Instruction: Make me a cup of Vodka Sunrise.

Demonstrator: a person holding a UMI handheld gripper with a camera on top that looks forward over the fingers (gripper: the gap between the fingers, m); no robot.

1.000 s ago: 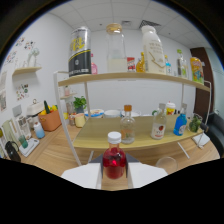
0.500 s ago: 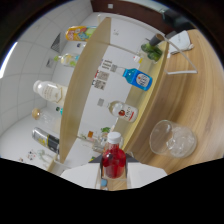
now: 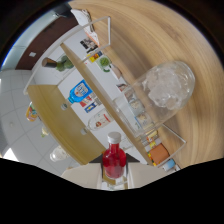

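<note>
Red liquid fills the small clear bottle with a white cap (image 3: 114, 159), and that bottle sits right between the two pale fingers (image 3: 82, 175) of the gripper (image 3: 114, 176). The fingers press on it from both sides, so the claw is closed tight around the bottle. The bottle points up toward twelve o'clock from the fingers.

Everything beyond the fingers looks tipped over sideways. A clear glass full of ice cubes (image 3: 167, 87) is out toward two o'clock from the bottle, well apart from it. It rests on the light wooden tabletop (image 3: 150, 35), which fills the far side from twelve o'clock to three o'clock.

A wooden shelf rack with thin white metal bars (image 3: 75, 107) runs slanted from eleven o'clock down to four o'clock, between the bottle and the glass. On it, toward eleven o'clock, is a white pack with a blue label (image 3: 80, 91). Just below that is a clear bottle with a white and red label (image 3: 100, 121), near the red bottle's cap. Farther out toward eleven o'clock is a dark green bottle (image 3: 59, 63). A small orange box (image 3: 159, 152) lies on the rack toward three o'clock from the red bottle. More small things stand on the shelves, but they are too blurry to name.
</note>
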